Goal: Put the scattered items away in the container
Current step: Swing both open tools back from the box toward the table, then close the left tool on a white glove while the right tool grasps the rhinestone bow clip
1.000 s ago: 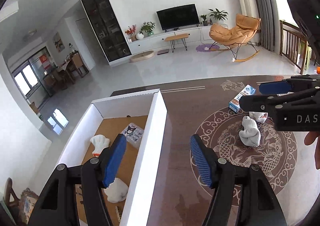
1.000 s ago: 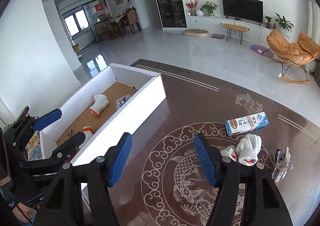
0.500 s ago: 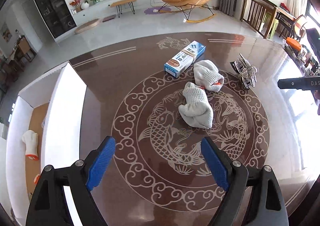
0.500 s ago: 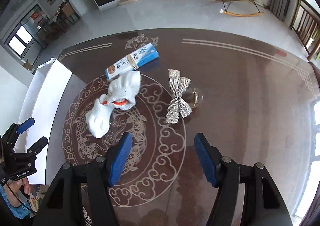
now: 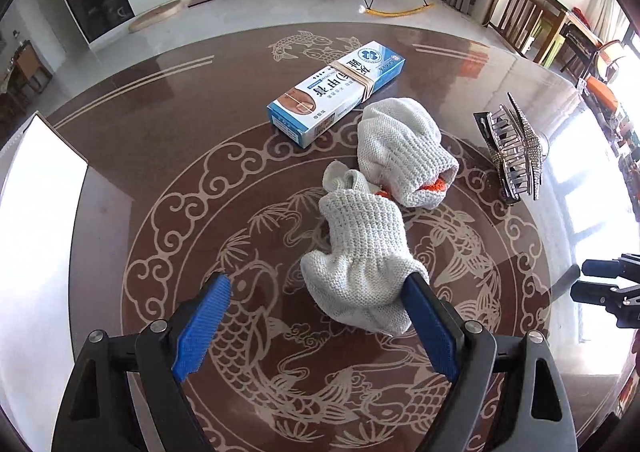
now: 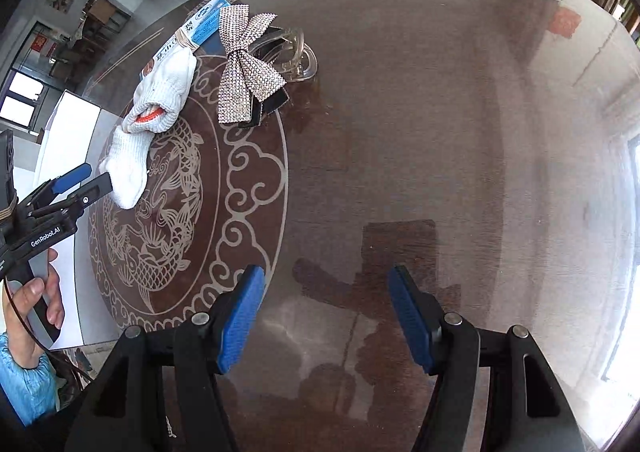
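Two white knit gloves lie on the brown patterned table. My left gripper [image 5: 316, 312] is open, and the near glove [image 5: 360, 264] lies between its blue pads, against the right one. The far glove [image 5: 404, 156] with an orange cuff lies behind it, next to a blue and white box [image 5: 336, 92]. A sparkly bow hair clip [image 5: 516, 148] lies to the right. My right gripper [image 6: 326, 312] is open and empty over bare table, away from the bow clip [image 6: 248, 68] and the gloves [image 6: 160, 92]. The white container's wall [image 5: 36, 188] shows at the left edge.
The right gripper's tips [image 5: 608, 284] show at the right edge of the left wrist view. The left gripper [image 6: 76, 180] and the hand holding it show at the left of the right wrist view. Chairs stand beyond the table's far right rim.
Both grippers swung away from the white container toward the table's middle. My left gripper closed in on the near glove; my right gripper moved right over bare table. Both stayed open.
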The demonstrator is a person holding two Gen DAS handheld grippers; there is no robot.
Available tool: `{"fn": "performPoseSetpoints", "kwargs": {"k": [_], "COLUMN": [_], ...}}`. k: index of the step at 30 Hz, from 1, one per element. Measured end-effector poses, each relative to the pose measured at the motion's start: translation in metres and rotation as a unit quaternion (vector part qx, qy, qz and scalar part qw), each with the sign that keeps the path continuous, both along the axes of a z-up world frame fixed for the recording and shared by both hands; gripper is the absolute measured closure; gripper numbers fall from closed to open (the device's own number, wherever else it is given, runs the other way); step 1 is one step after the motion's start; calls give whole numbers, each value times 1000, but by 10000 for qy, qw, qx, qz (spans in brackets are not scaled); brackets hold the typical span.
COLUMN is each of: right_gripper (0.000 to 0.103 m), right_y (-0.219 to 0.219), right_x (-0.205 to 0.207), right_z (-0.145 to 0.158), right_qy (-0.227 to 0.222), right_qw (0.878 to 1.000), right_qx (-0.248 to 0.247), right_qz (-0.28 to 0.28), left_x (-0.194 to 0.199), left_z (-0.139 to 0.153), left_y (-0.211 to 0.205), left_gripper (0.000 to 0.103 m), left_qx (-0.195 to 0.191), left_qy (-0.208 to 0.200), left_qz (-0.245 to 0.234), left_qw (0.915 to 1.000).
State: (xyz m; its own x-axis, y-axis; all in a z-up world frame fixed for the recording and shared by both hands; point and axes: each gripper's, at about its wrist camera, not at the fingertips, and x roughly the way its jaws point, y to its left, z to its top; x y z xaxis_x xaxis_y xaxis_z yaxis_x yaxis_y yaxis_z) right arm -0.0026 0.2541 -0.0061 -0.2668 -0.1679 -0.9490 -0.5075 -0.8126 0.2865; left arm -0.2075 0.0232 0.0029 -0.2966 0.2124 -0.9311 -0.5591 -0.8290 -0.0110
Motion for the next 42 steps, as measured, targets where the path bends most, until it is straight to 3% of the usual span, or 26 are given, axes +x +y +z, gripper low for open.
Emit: {"fn": "performPoseSetpoints", "kwargs": {"k": [6, 11, 18, 33, 36, 40, 42], "right_gripper": [37, 37, 37, 37, 37, 37, 37], "right_y": [8, 14, 5, 1, 1, -2, -3], "right_x": [6, 10, 8, 9, 10, 10, 9], "right_z": [6, 4, -4, -6, -6, -7, -7], "right_qy": [112, 93, 40, 64, 70, 69, 54], "right_qw": [9996, 9995, 9998, 9998, 9997, 9996, 9994], "right_qx": [-115, -78, 15, 183, 213, 285, 330], "right_qz": [-244, -293, -209, -38, -23, 32, 67], "left_x": [4, 15, 9, 12, 9, -10, -15], "left_z": [11, 10, 11, 18, 18, 22, 25], "left_y": [2, 9, 1, 0, -1, -9, -6], "left_gripper": [16, 16, 16, 16, 16, 16, 16], "left_qx": [698, 218, 183, 100, 286, 1000, 983], "left_qy": [-207, 162, 254, 502, 276, -621, -743], "left_qz": [-38, -66, 283, 276, 279, 424, 384], "left_qw": [9973, 9996, 9991, 9983, 9988, 9921, 9916]}}
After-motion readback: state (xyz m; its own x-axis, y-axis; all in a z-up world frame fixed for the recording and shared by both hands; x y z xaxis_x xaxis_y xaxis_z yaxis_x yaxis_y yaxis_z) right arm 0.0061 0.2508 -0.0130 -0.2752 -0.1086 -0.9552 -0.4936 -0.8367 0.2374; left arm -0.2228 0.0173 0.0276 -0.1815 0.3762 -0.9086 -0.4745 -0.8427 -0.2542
